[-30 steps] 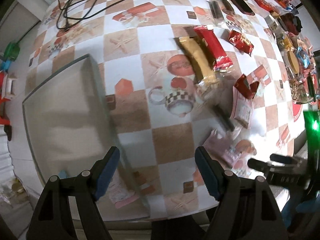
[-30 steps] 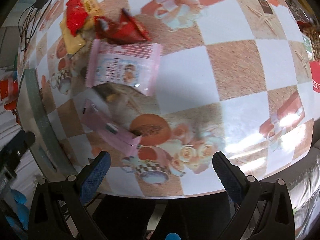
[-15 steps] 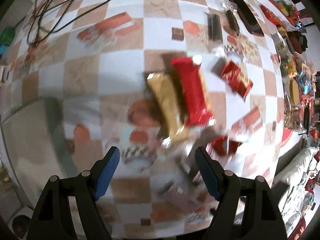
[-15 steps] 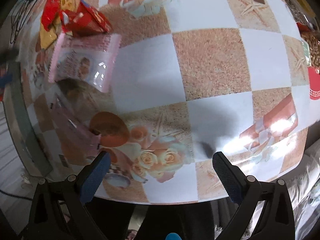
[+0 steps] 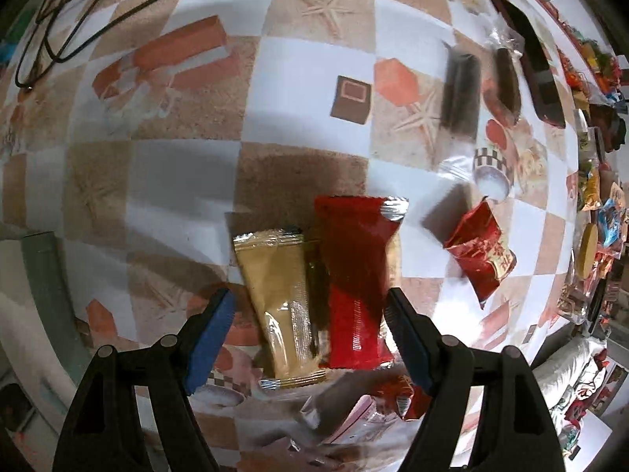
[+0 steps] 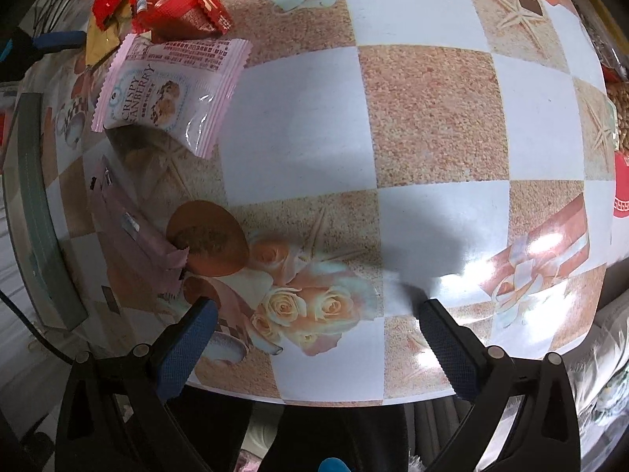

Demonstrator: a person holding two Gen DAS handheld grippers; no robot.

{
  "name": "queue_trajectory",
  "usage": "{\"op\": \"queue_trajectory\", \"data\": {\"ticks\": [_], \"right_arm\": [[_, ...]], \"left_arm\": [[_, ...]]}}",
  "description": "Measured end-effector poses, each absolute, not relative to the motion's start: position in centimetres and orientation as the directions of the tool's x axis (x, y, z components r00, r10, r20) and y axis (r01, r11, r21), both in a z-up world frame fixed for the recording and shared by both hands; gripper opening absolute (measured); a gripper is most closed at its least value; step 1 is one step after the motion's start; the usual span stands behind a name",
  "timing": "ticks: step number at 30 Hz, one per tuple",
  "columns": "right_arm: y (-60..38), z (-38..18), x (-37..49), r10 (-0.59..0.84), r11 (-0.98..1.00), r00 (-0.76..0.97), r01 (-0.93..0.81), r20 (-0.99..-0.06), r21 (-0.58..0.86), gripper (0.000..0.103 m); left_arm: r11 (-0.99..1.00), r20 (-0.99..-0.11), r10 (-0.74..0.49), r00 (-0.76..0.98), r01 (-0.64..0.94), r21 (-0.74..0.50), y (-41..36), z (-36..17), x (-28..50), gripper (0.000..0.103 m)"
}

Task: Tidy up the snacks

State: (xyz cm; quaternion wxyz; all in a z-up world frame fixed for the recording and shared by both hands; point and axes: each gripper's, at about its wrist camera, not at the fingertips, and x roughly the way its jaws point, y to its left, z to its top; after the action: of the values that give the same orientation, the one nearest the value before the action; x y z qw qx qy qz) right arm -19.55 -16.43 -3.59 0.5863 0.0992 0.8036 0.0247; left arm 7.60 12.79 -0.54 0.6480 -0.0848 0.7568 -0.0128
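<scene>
My left gripper (image 5: 310, 332) is open, low over a gold snack bar (image 5: 281, 303) and a red snack bar (image 5: 355, 279) that lie side by side between its fingers on the patterned tablecloth (image 5: 177, 181). A small red packet (image 5: 481, 249) lies to the right. My right gripper (image 6: 314, 338) is open and empty over the table's front edge. In the right wrist view a pink cranberry crisp pack (image 6: 169, 90) lies at upper left, a dull pink pack (image 6: 129, 224) below it, and a red packet (image 6: 184, 10) above it.
A grey-green tray edge (image 5: 43, 275) runs along the left and shows in the right wrist view (image 6: 37, 212) too. Dark wrapped bars (image 5: 460, 94) and a black case (image 5: 530, 55) lie farther back. Black cables (image 5: 59, 11) at top left. Many mixed snacks (image 5: 593, 196) crowd the right edge.
My left gripper has swung away from the tray, forward and down over the gold and red bars, which now lie between its fingers. My right gripper has drifted slightly; the pink pack looks closer.
</scene>
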Motion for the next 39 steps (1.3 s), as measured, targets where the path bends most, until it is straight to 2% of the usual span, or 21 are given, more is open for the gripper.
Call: {"op": "queue_trajectory", "data": {"ticks": [1, 3, 5, 6, 11, 17, 19, 21, 26, 31, 35, 39], "right_arm": [[-15.1, -3.9, -19.8, 0.186, 0.980, -0.294, 0.128, -0.938, 0.154, 0.103], [-13.0, -3.6, -19.3, 0.178, 0.982, -0.297, 0.119, -0.938, 0.149, 0.103], [-11.9, -3.7, -19.4, 0.162, 0.985, -0.302, 0.101, -0.939, 0.137, 0.103], [-11.1, -4.1, -19.3, 0.153, 0.987, -0.304, 0.095, -0.940, 0.130, 0.103], [-8.8, -4.8, -19.2, 0.119, 0.992, -0.311, 0.071, -0.943, 0.102, 0.103], [-7.0, -5.9, -19.1, 0.087, 0.996, -0.327, 0.050, -0.941, 0.075, 0.103], [-6.3, -6.1, -19.1, 0.070, 0.997, -0.332, 0.038, -0.940, 0.061, 0.103], [-5.7, -6.4, -19.3, 0.051, 0.999, -0.337, 0.025, -0.940, 0.045, 0.103], [-4.8, -6.9, -19.5, 0.042, 0.999, -0.342, 0.026, -0.939, 0.035, 0.103], [-4.4, -6.7, -19.2, 0.042, 0.999, -0.337, 0.022, -0.940, 0.036, 0.103], [-4.6, -6.7, -19.4, 0.039, 0.999, -0.332, 0.004, -0.943, 0.040, 0.103], [-4.4, -6.5, -19.6, 0.034, 0.999, -0.326, -0.004, -0.945, 0.038, 0.103]], "left_arm": [[0.987, -0.980, -0.141, -0.140, -0.099, -0.128, 12.6, -0.4, 7.4, 0.077], [0.984, -0.979, -0.168, -0.118, -0.073, -0.160, 12.2, 0.1, 6.9, 0.057], [0.988, -0.982, -0.155, -0.107, -0.030, -0.152, 11.7, 0.7, 6.1, 0.050], [0.989, -0.984, -0.147, -0.098, 0.000, -0.148, 11.5, 1.0, 5.5, 0.037], [0.981, -0.975, -0.166, -0.147, 0.073, -0.178, 10.9, 1.2, 1.2, 0.033], [0.980, -0.972, -0.166, -0.167, 0.079, -0.181, 12.8, 1.5, -3.3, 0.036], [0.982, -0.976, -0.160, -0.151, 0.079, -0.173, 13.9, 2.1, -4.1, 0.047], [0.984, -0.983, -0.139, -0.119, 0.091, -0.150, 15.0, 2.9, -4.6, 0.064], [0.978, -0.986, -0.139, -0.097, 0.142, -0.152, 15.9, 4.0, -3.0, 0.075], [0.971, -0.991, -0.053, -0.119, 0.228, -0.079, 11.8, 2.2, -1.6, 0.076], [0.986, -0.991, -0.043, -0.127, 0.156, -0.063, 11.5, 1.1, -1.3, 0.076], [0.985, -0.993, -0.024, -0.112, 0.167, -0.043, 12.5, 1.4, -1.2, 0.076]]}}
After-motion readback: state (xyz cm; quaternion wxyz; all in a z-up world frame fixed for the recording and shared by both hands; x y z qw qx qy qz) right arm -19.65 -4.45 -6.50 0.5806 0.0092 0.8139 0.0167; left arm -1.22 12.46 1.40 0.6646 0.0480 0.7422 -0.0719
